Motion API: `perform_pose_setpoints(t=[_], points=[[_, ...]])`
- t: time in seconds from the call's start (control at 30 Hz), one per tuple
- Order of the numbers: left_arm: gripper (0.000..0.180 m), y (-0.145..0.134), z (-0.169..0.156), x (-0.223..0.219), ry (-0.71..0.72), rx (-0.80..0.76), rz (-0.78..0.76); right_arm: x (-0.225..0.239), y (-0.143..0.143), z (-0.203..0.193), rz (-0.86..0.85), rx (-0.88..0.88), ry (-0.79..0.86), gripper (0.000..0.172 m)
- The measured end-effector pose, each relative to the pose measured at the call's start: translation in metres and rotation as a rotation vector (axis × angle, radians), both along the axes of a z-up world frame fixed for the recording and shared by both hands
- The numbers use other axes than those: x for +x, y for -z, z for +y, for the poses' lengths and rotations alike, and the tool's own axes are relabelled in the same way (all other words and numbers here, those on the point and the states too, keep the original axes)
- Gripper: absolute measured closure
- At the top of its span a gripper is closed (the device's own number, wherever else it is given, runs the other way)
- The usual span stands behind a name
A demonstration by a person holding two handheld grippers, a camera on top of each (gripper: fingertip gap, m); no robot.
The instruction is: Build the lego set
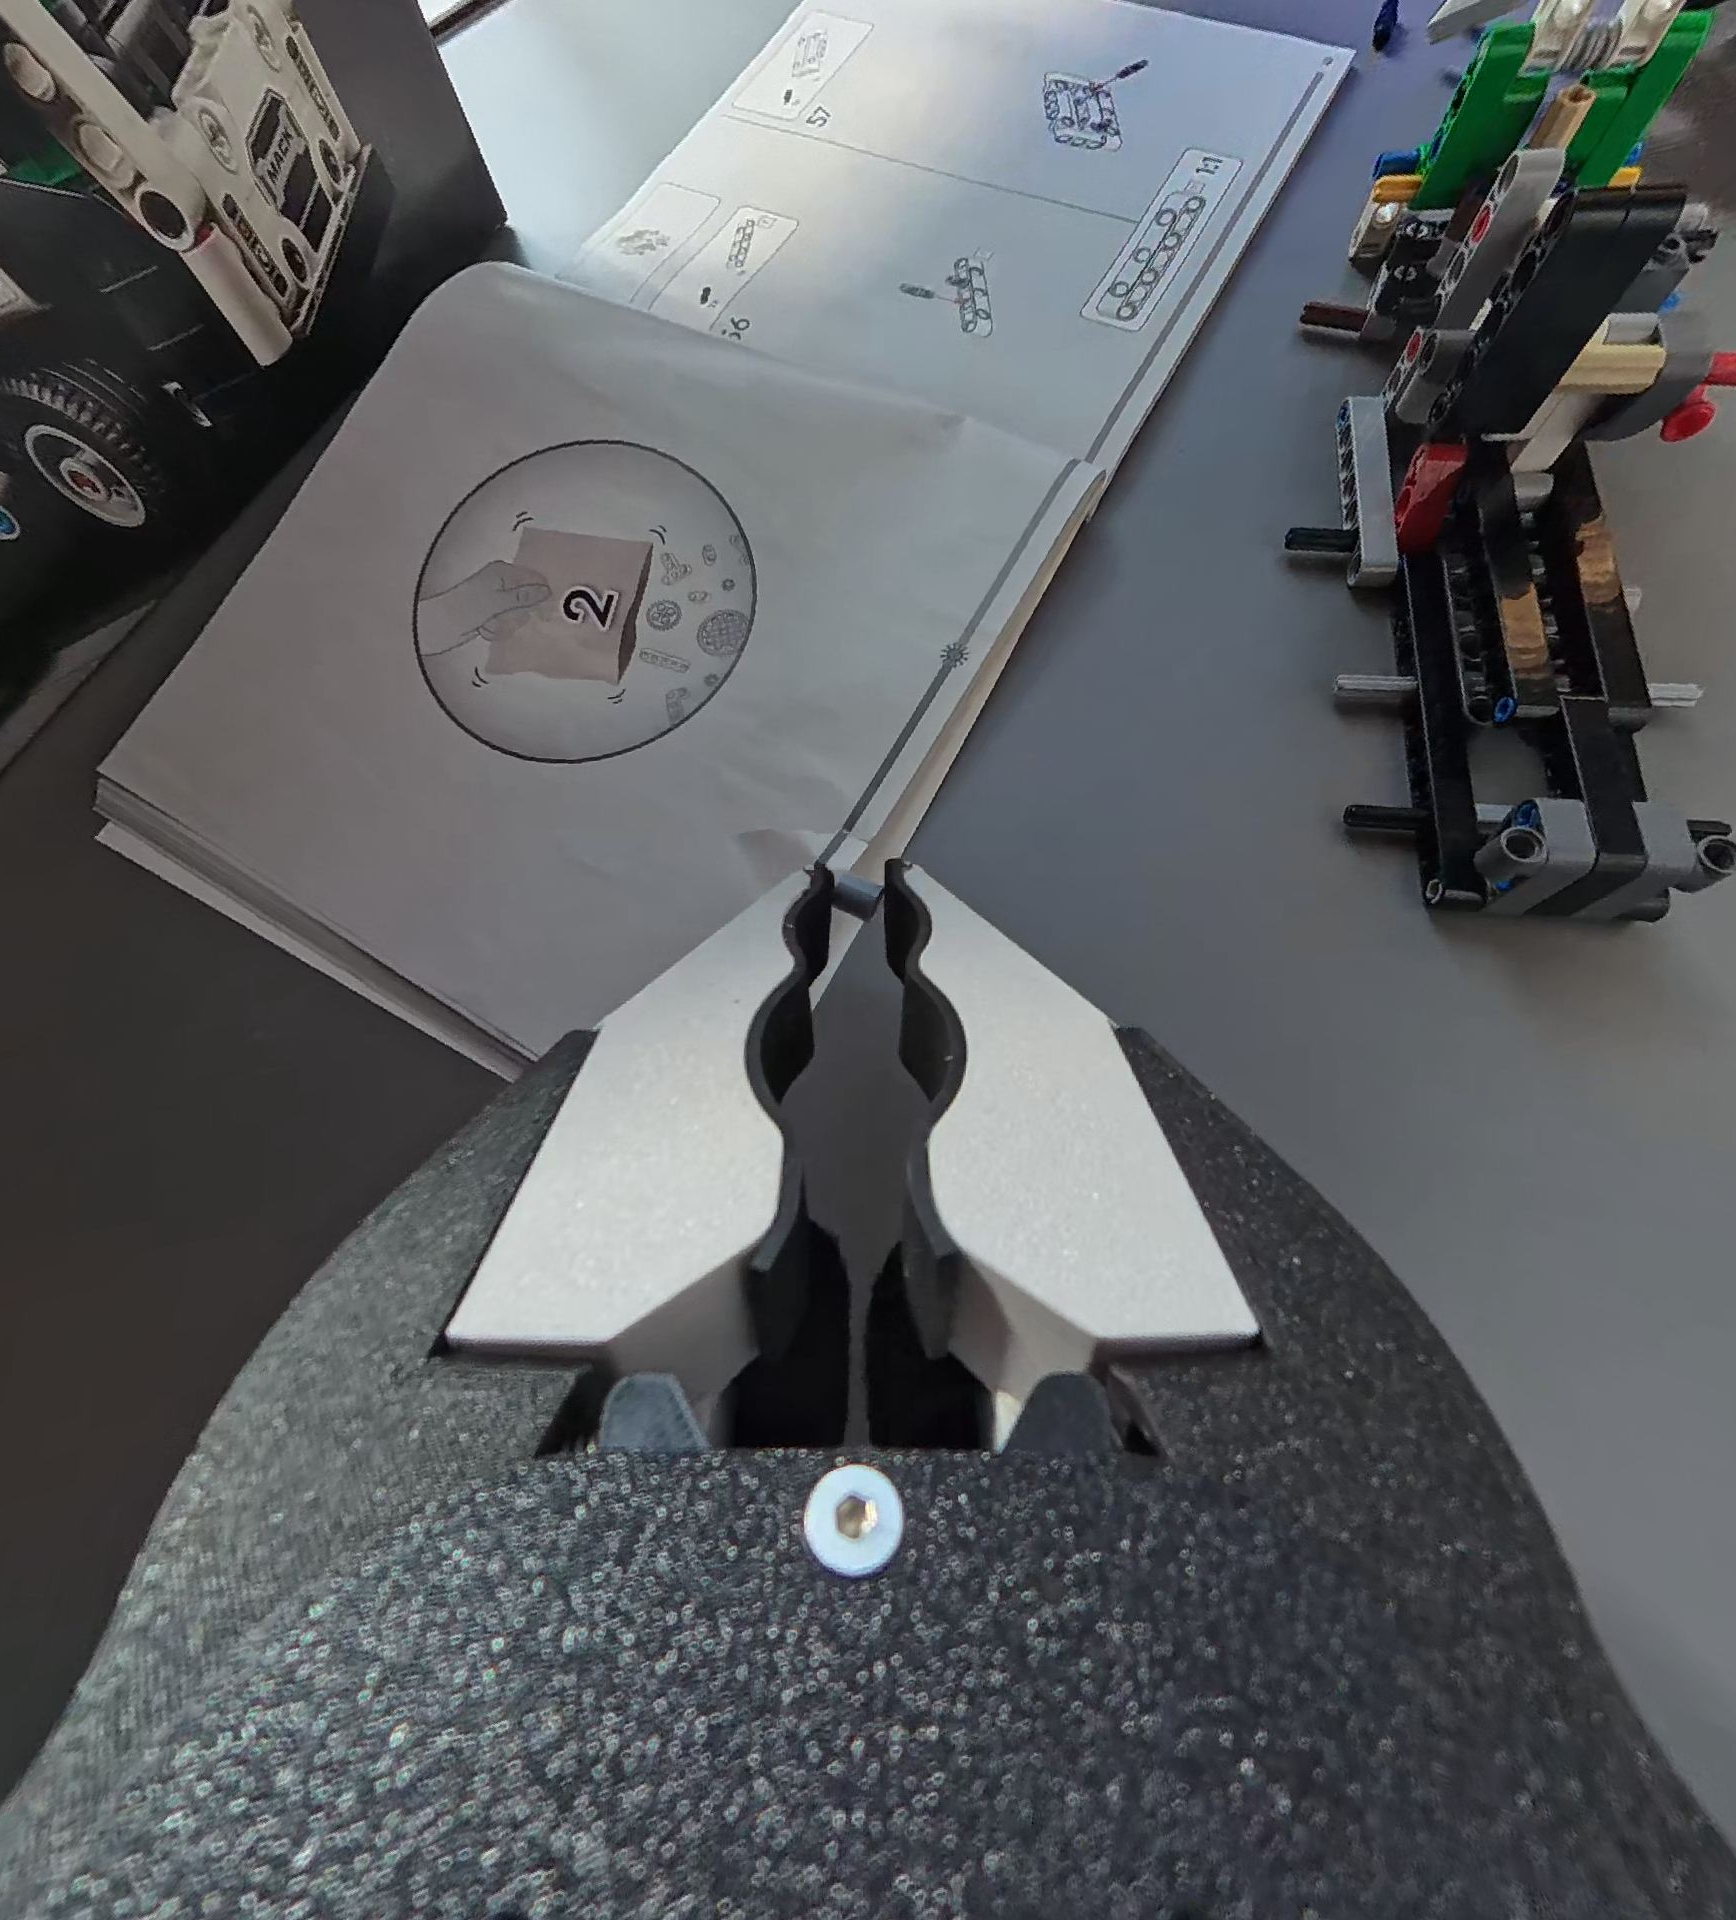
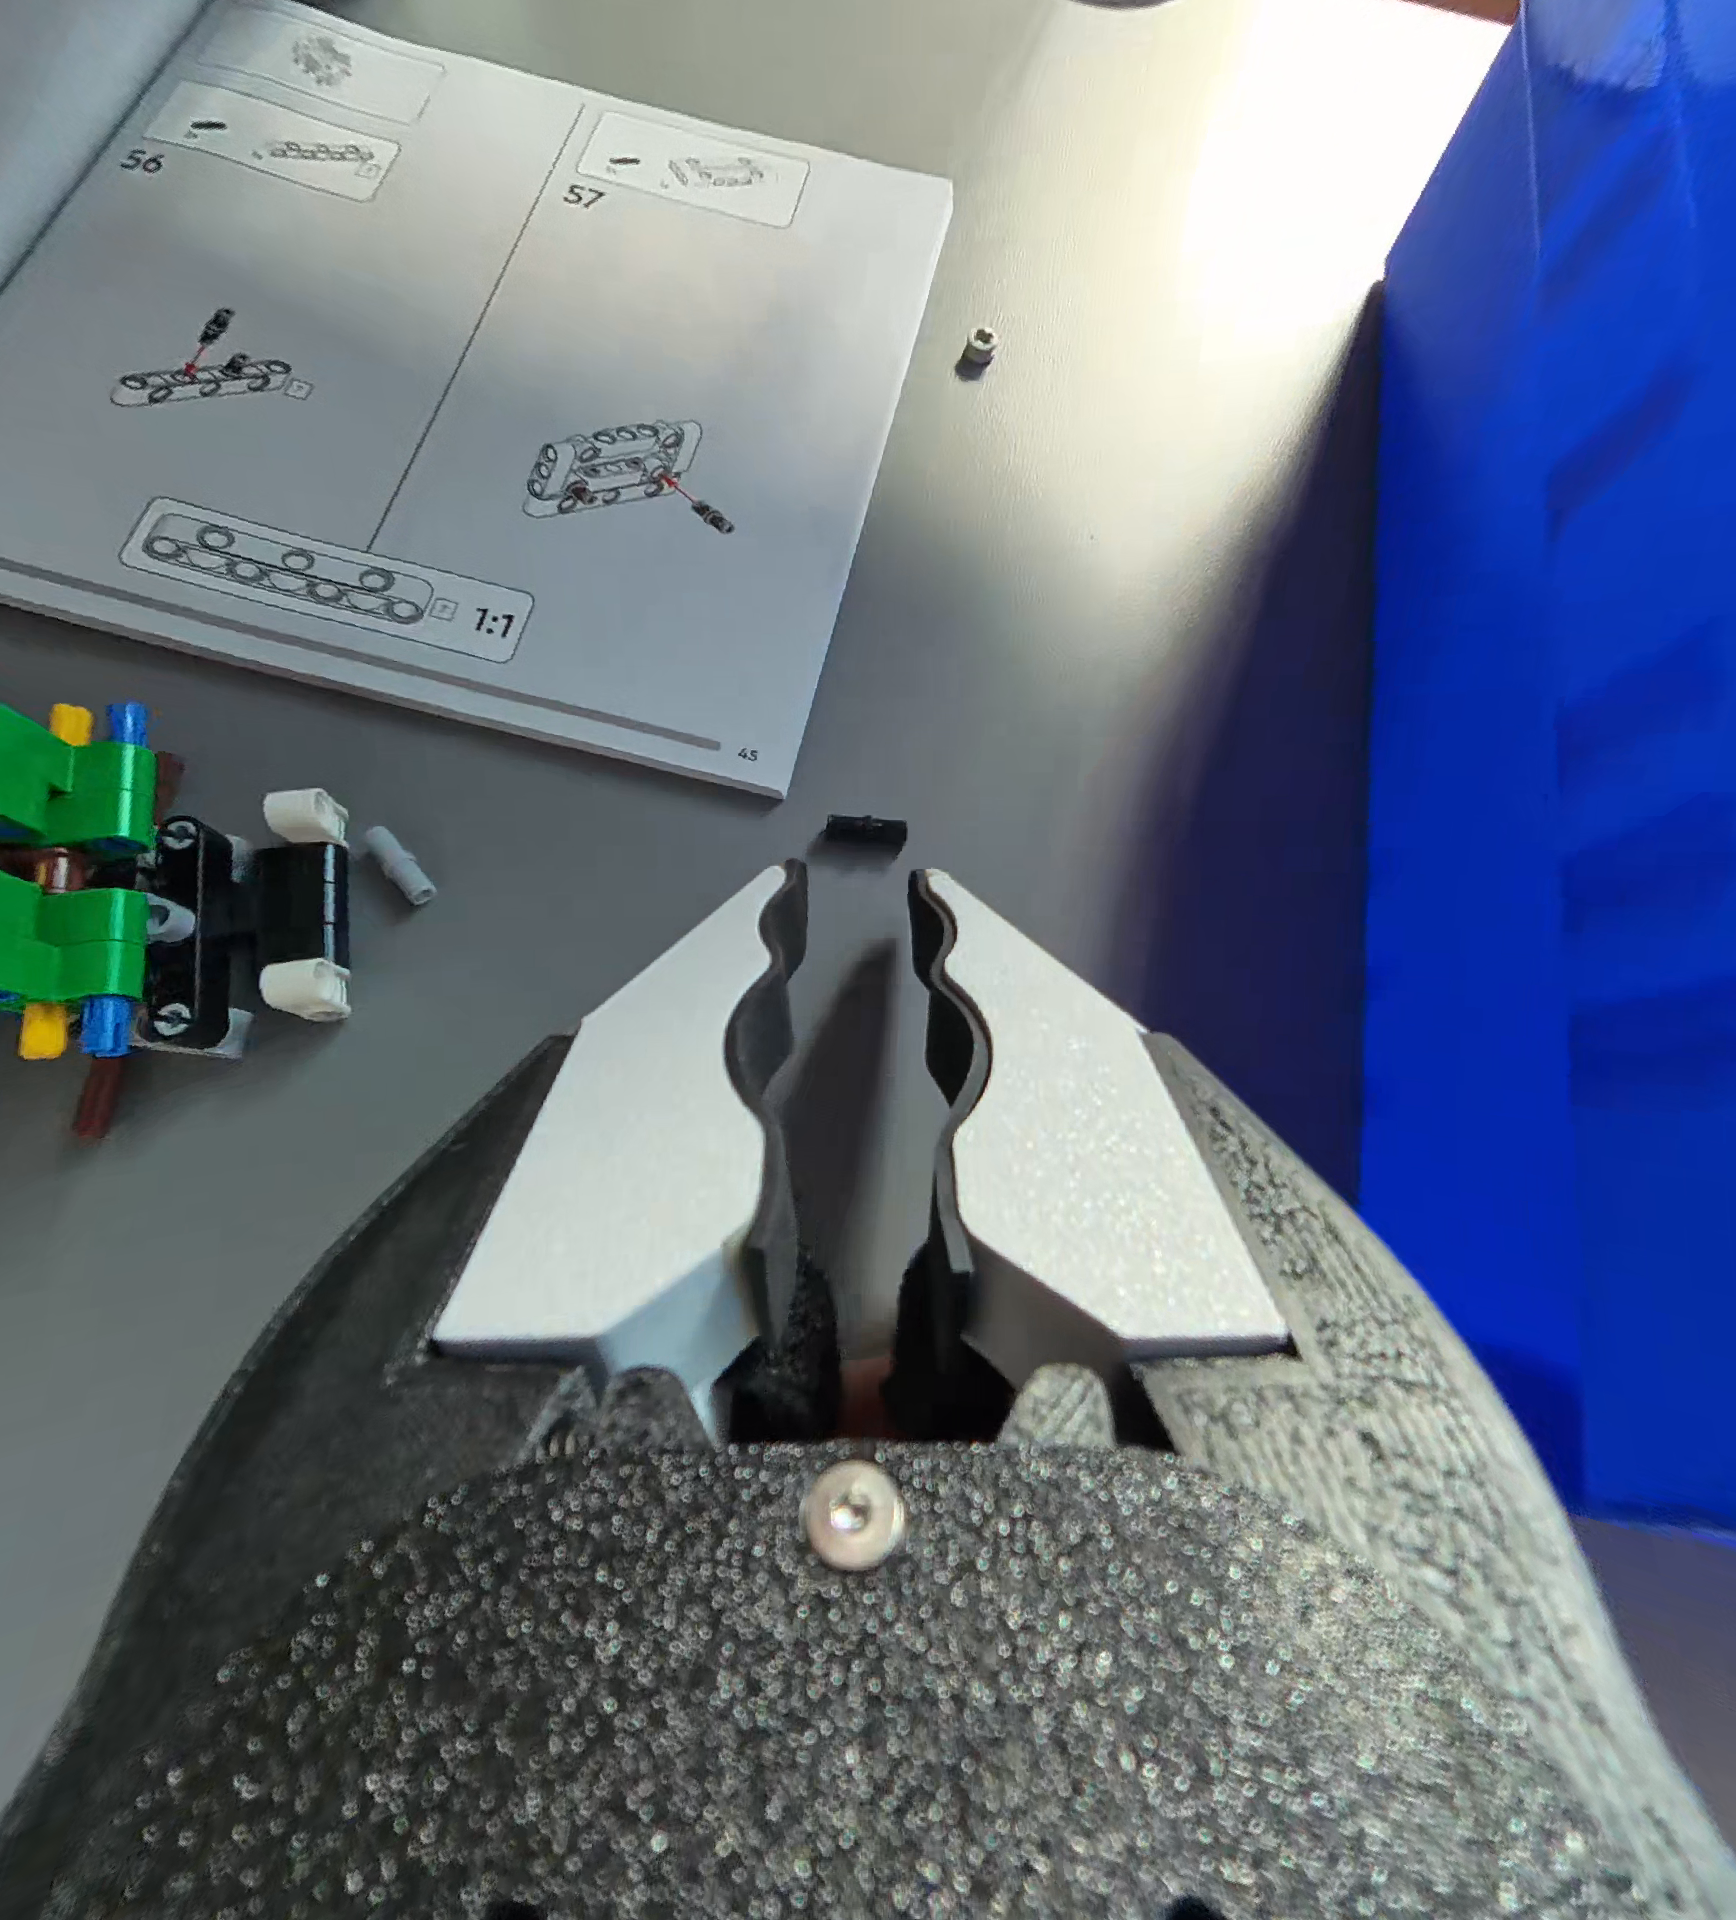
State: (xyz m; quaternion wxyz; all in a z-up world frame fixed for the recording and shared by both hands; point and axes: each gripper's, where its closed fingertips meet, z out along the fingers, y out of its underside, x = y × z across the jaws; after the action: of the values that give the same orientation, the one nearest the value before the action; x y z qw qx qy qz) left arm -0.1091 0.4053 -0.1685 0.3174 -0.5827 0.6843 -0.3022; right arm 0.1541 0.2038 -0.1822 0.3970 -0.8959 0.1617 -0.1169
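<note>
Left gripper (image 1: 856, 883) pinches small grey bush (image 1: 858, 896); right gripper (image 2: 851, 883) (tilted down) gapes narrowly.

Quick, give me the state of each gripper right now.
Left gripper: shut on a small grey cylindrical piece at its fingertips.
Right gripper: open, holding nothing; a small black pin lies just ahead of its fingers.

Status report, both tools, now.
Left tool pinching a small grey bush above the booklet edge. Right tool open, nothing held, black pin on the table just ahead. Nothing between them.
</note>
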Motion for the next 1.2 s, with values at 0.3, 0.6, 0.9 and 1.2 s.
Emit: perform_pose_setpoints(t=[0.3, 0.6, 0.9, 1.2], points=[[0.172, -0.005, 0.002, -0.001, -0.007, -0.017, -0.016, 0.007, 0.005, 0.011, 0.001, -0.016, -0.002, 0.161], [0.172, -0.005, 0.000, -0.001, 0.002, -0.018, -0.017, 0.048, 0.004, 0.029, -0.080, -0.094, 0.088, 0.169], [0.172, -0.009, 0.000, -0.001, -0.001, -0.020, -0.030, 0.078, 0.005, 0.086, -0.107, -0.132, 0.010, 0.170], [0.172, -0.005, -0.002, 0.000, 0.006, -0.027, -0.019, 0.083, 0.002, 0.098, -0.110, -0.112, -0.004, 0.158]])
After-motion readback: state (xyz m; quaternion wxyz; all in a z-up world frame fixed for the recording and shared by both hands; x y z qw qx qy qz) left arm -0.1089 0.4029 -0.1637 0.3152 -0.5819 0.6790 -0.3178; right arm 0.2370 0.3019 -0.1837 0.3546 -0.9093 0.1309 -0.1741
